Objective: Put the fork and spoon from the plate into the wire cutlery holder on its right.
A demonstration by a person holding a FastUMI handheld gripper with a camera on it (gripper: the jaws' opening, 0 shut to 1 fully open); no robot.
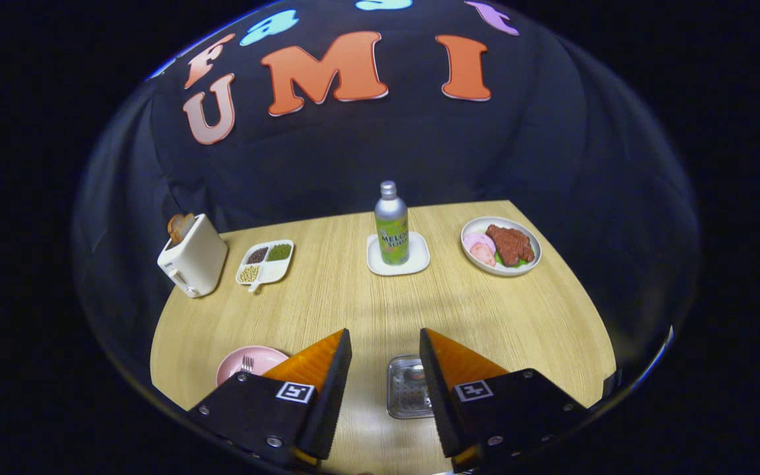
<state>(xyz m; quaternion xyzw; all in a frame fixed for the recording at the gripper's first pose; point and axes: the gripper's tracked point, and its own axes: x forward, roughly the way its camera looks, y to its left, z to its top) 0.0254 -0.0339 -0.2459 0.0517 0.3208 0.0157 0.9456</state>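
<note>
Two fingers of the gripper point(385, 349) stand apart and hold nothing above the tabletop's point(367, 310) near edge. Just left of them sits the pink plate point(238, 363), with the fork point(247, 363) visible on it and the spoon not discernible; the metal wire cutlery holder point(406, 389) lies between the fingers, partly hidden by the right one. Risk, as a judgement: the left finger covers part of the plate, so a blind descent could nudge it or miss the thin fork handle.

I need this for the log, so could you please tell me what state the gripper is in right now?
Gripper: open, holding nothing, raised over the table near the pink plate.
</note>
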